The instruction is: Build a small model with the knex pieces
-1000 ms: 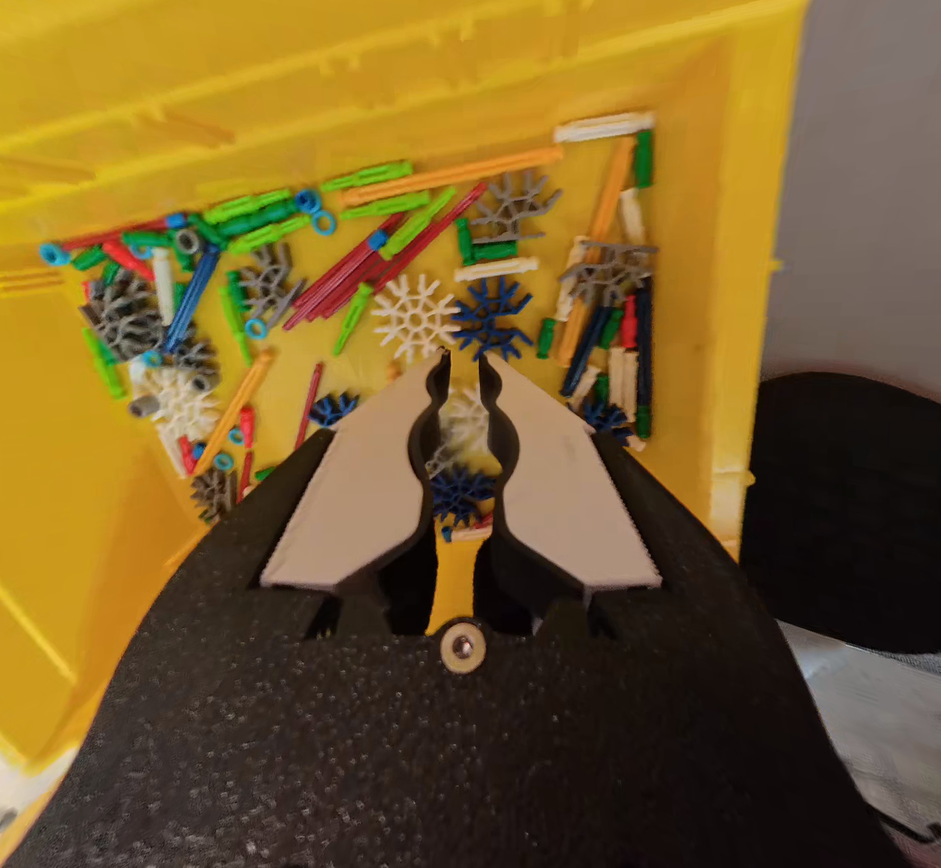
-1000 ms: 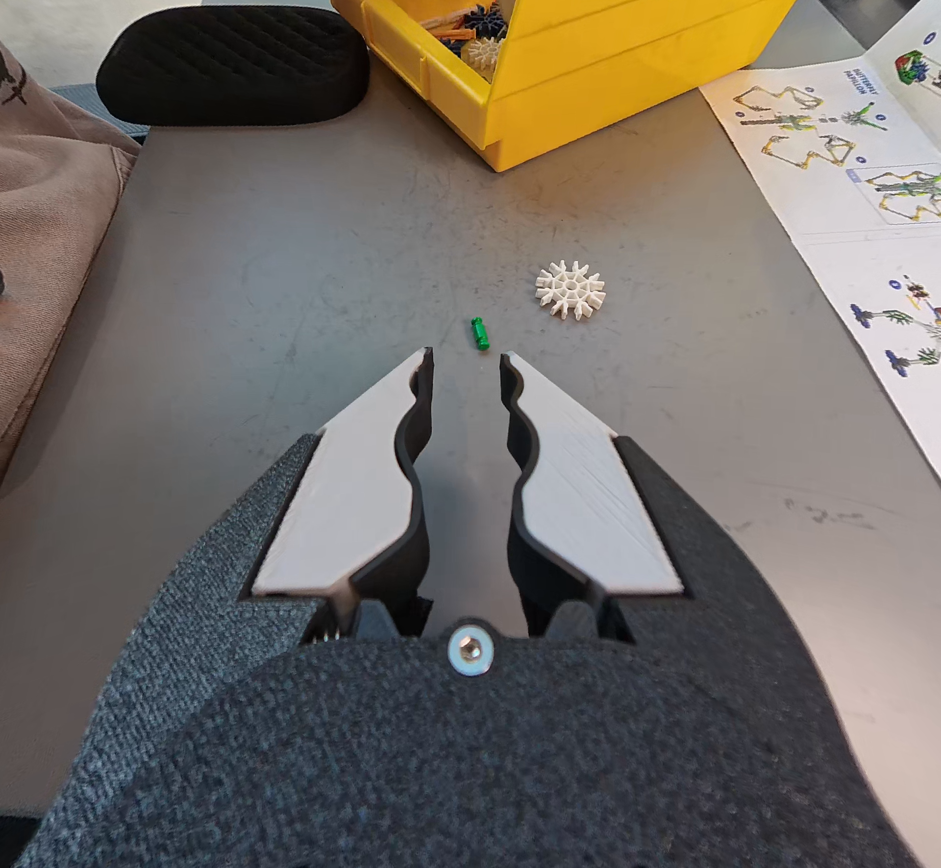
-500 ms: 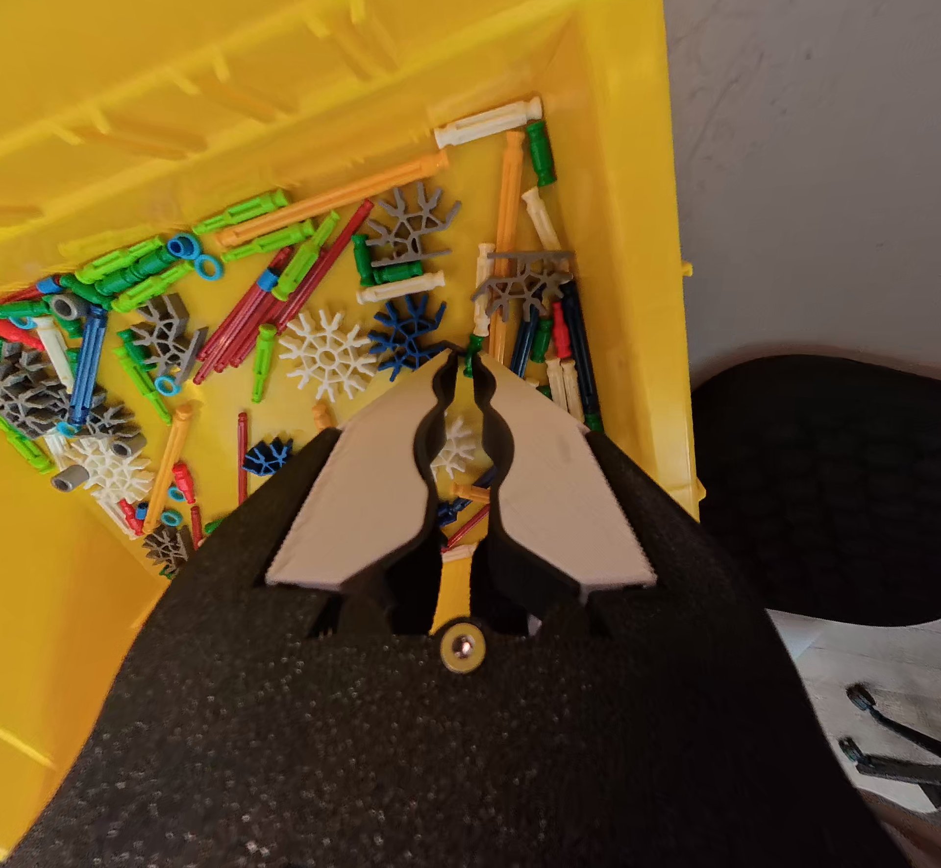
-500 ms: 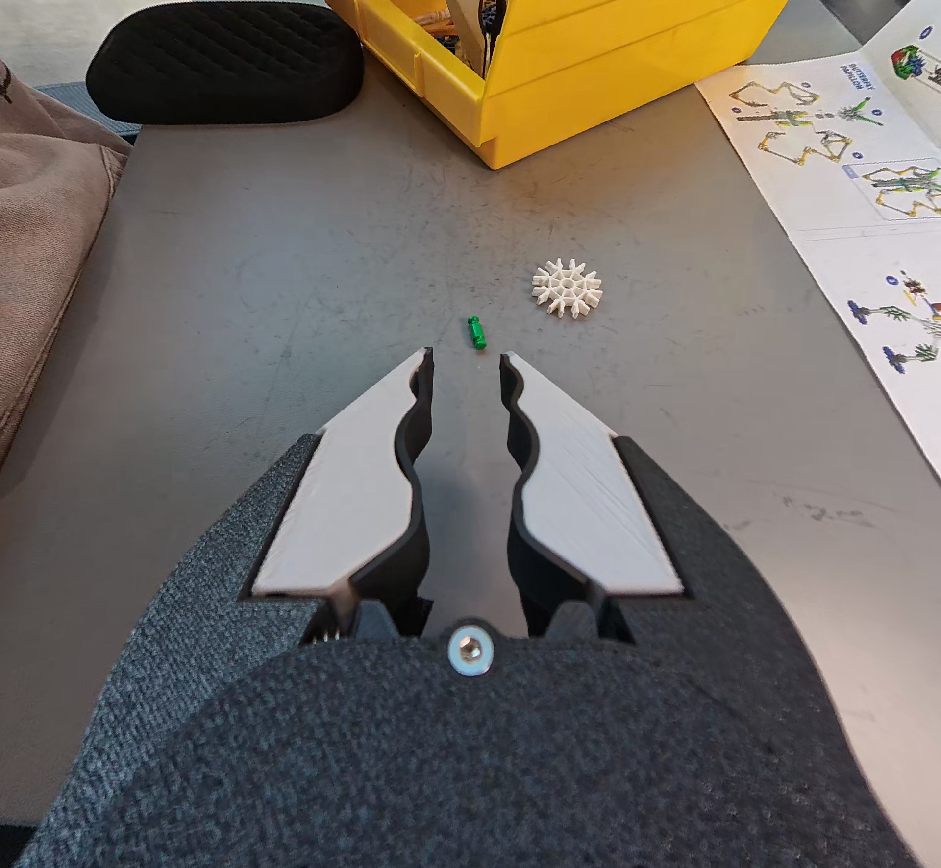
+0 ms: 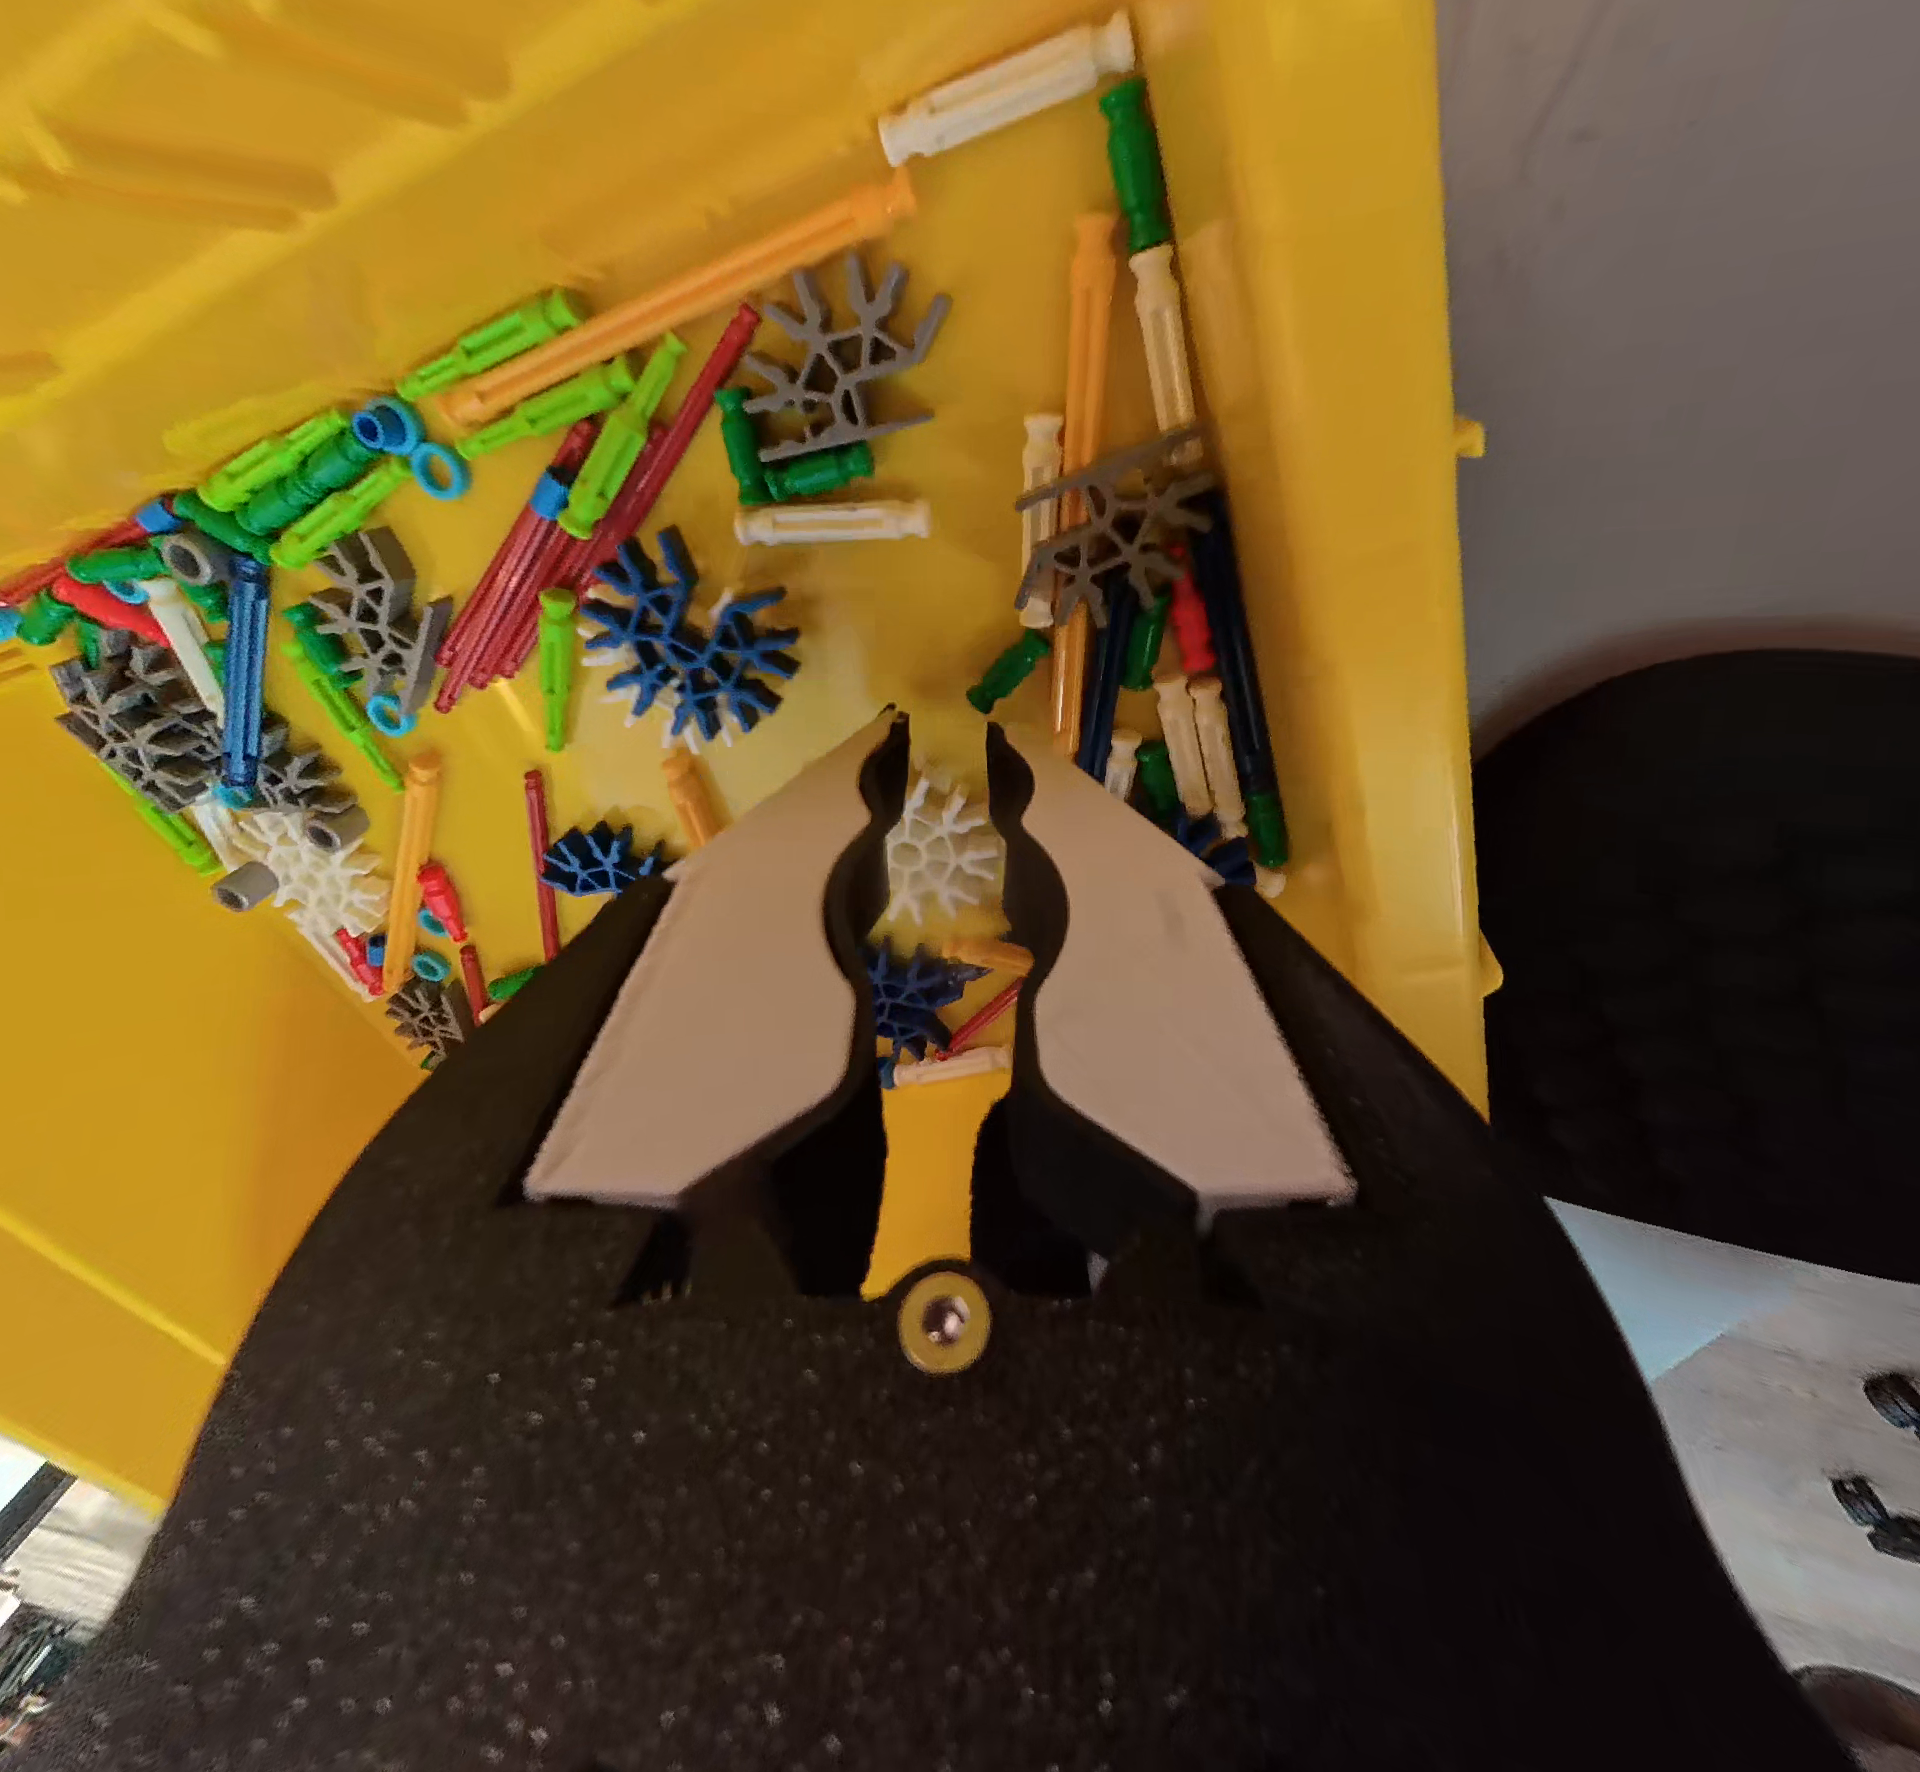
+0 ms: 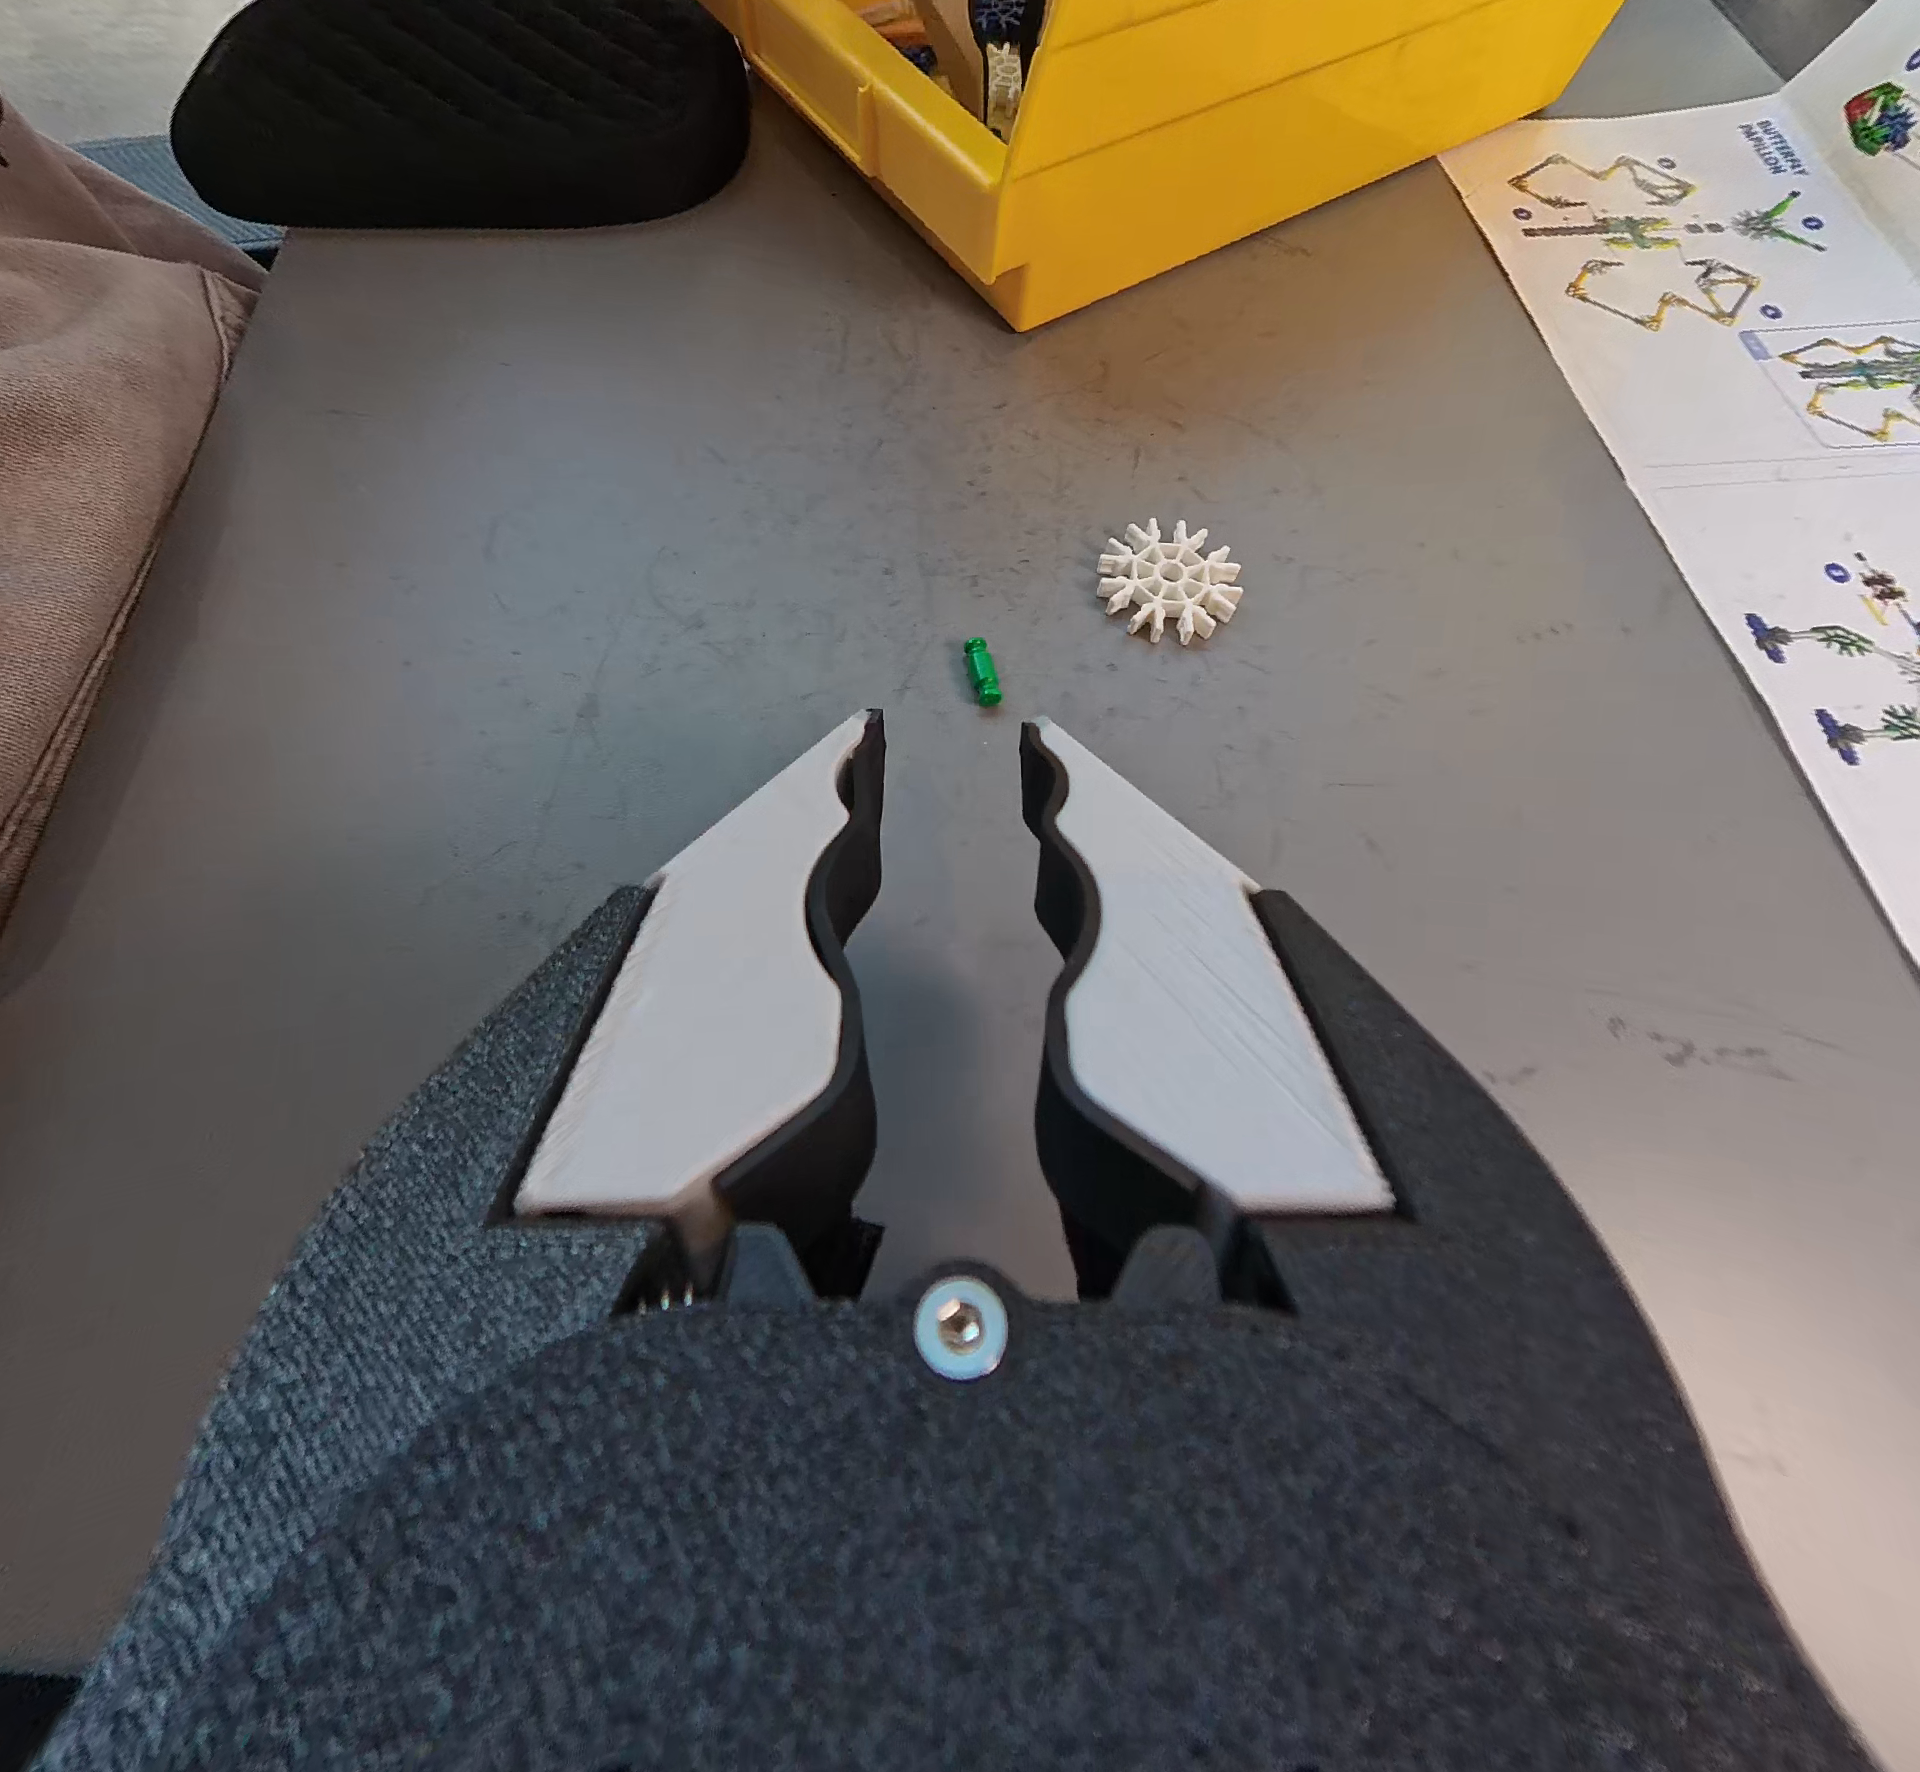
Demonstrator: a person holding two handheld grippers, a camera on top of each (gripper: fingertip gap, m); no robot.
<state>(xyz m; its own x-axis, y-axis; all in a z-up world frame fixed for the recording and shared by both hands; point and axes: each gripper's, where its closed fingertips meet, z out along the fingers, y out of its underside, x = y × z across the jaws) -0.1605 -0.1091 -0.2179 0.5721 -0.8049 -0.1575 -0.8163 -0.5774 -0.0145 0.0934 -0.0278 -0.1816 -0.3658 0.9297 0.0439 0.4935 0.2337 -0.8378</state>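
Observation:
My left gripper [image 5: 943,727] is down inside the yellow bin [image 5: 312,112], near its right wall. Its jaws stand a little apart around a white snowflake connector [image 5: 940,849] lying on the bin floor; I cannot tell whether they touch it. A blue connector [image 5: 914,990] lies just behind it. The left gripper also shows in the right wrist view [image 6: 1003,96]. My right gripper [image 6: 951,725] is open and empty, low over the grey table [image 6: 520,579]. A short green rod [image 6: 980,673] lies just ahead of its tips, and a white snowflake connector [image 6: 1169,579] lies further right.
The bin holds several loose rods and connectors, among them a blue connector [image 5: 686,631] and a grey one [image 5: 842,361]. A black pad [image 6: 457,96] lies left of the bin [image 6: 1247,112]. A printed instruction sheet [image 6: 1766,372] covers the table's right side. Brown cloth [image 6: 83,423] lies at the left. Across from one pair of fingers to the other is roughly 30 cm.
My left gripper has moved toward the bin's right wall and down over the white connector, and its jaws have opened slightly. A blue connector now lies over another white one. The right gripper has hardly moved.

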